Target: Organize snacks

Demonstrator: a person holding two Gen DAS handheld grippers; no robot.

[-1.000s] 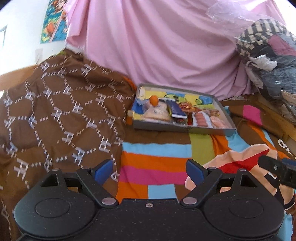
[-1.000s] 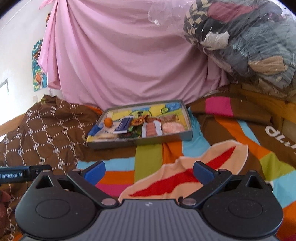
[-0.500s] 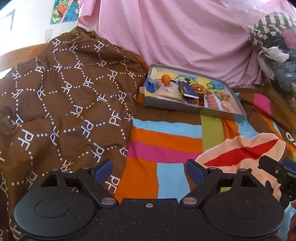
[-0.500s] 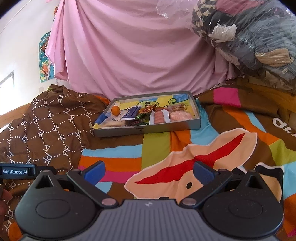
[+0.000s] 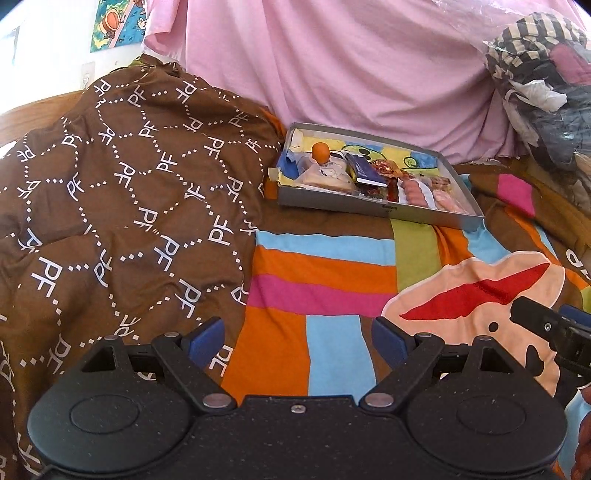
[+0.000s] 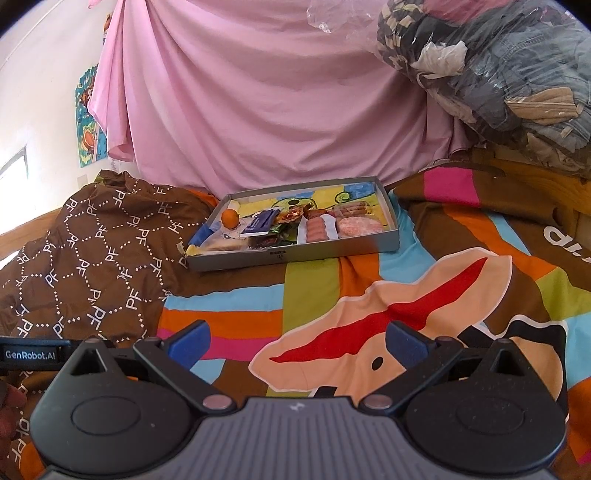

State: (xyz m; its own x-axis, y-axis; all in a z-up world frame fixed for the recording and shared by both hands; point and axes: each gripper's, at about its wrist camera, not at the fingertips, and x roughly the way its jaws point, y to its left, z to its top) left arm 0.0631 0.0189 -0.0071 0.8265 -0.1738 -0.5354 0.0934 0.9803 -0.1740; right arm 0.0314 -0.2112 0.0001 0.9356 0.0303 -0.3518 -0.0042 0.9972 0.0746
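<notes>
Both claws drawn nearer the snack tray (image 6: 291, 254), left claw (image 5: 297, 341) wide, right claw (image 6: 297, 345) wide — empty, wrappers perhaps biscuits.

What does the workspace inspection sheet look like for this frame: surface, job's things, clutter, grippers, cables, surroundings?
Surface: striped multicolour bedspread, with a brown patterned blanket bunched at the left.
Job's things: grey tray lying on the bedspread, holding an orange ball, a blue packet, pink wafers and other wrapped snacks.
Clutter: clear plastic bag of clothes at the far right.
Grippers: left gripper open, empty; right gripper open, empty; both short of the tray.
Cables: nothing seen.
Surroundings: pink sheet hung behind, cartoon poster on the wall.
</notes>
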